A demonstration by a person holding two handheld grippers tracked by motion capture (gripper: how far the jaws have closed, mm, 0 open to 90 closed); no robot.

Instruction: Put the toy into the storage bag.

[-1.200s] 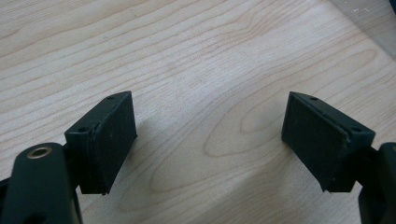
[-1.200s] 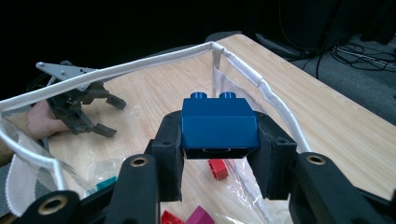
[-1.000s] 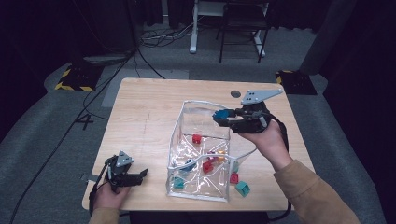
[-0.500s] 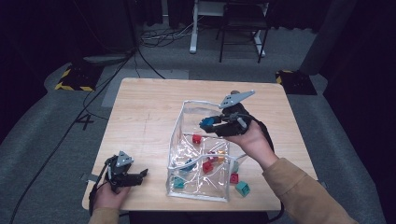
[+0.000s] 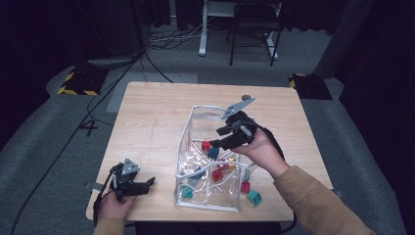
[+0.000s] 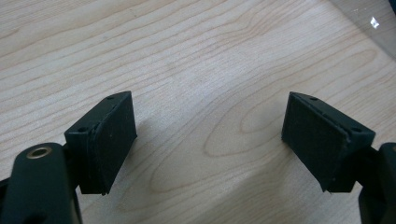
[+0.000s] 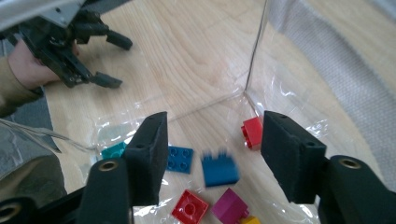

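Right gripper [image 5: 214,143]: centre of the high view, held over the open top of the clear box [image 5: 195,198]. Its jaws have just been opening and now stand wide apart, pads gripping nothing.

Blue brick [image 7: 220,170]: lower centre of the right gripper view, blurred, in the gap between the two pads and touching neither. In the high view it shows as a dark blue block [image 5: 213,152] just below the jaw tips, inside the box.

Other bricks in the box, right gripper view: red brick [image 7: 252,131] just beside the right-hand pad; flat blue plate [image 7: 180,159] at the left-hand pad; teal brick [image 7: 113,150] left of it; second red brick [image 7: 189,208] and magenta brick [image 7: 229,206] along the bottom edge.

Outside the box, high view, lower right: teal brick [image 5: 253,197] and red brick [image 5: 244,187] on the table [image 5: 147,117].

Left gripper [image 5: 147,184]: lower left of the high view, resting low on the table, well apart from the box. Jaws spread wide over bare wood, nothing between them.
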